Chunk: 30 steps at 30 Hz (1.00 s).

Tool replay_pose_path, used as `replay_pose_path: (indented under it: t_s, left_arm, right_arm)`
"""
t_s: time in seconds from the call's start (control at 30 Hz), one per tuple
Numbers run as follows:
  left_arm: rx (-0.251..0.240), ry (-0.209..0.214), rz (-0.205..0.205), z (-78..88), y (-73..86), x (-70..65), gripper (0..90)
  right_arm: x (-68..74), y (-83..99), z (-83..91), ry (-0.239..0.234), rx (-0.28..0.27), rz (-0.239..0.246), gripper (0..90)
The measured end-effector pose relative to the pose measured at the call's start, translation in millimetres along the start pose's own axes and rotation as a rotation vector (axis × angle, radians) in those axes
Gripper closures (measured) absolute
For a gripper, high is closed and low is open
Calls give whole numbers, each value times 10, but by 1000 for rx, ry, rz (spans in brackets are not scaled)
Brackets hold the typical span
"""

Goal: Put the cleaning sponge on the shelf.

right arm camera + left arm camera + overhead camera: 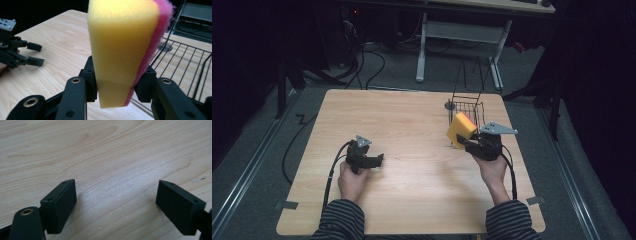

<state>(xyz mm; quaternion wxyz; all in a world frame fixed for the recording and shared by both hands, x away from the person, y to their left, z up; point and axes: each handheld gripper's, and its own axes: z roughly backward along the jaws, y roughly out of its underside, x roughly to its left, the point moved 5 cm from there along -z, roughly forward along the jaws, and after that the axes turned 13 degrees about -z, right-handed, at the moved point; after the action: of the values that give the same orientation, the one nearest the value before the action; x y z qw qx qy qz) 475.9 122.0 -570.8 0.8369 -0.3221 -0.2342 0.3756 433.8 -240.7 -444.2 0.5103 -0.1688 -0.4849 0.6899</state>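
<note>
Sponge (122,50) beside wire basket (468,112) edge

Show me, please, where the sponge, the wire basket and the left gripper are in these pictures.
sponge (120,50): right gripper view, on its yellow face.
wire basket (190,62): right gripper view, on its wire floor.
left gripper (116,202): left gripper view, midway between its open jaws.

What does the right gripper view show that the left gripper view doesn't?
Right gripper view: the right gripper shut on an upright yellow sponge with a pink layer, a black wire basket beside it, and the left gripper farther off. Left gripper view: its own open jaws standing apart with nothing between them. Both share the light wooden table.
</note>
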Motion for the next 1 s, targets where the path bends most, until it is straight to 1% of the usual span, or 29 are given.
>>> replay_pose_path:
  t_s: [0.3,0.47,0.57,0.73,0.77,0.87,0.9,1.0]
  left_arm:
    - [0,0,0,0,0,0,175]
    - [0,0,0,0,0,0,175]
    - [0,0,0,0,0,0,176]
    - [0,0,0,0,0,1,176]
    - [0,0,0,0,0,1,176]
    - [0,0,0,0,0,1,176]
    - [0,0,0,0,0,0,176]
    - [0,0,0,0,0,0,176]
  right_arm:
    - [-131,-45,-8,27,-16,-33,609]
    - [-200,-90,-24,50,-14,-49,610]
    - [-244,-135,-47,73,-10,-46,610]
    - [-361,-161,-91,111,-13,-69,610]
    - [-388,-164,-111,127,-3,-67,610]
    - [-442,-189,-157,154,5,-60,609]
    - [-450,-195,-169,161,8,-66,609]
    - [-505,-225,-220,183,2,-70,610]
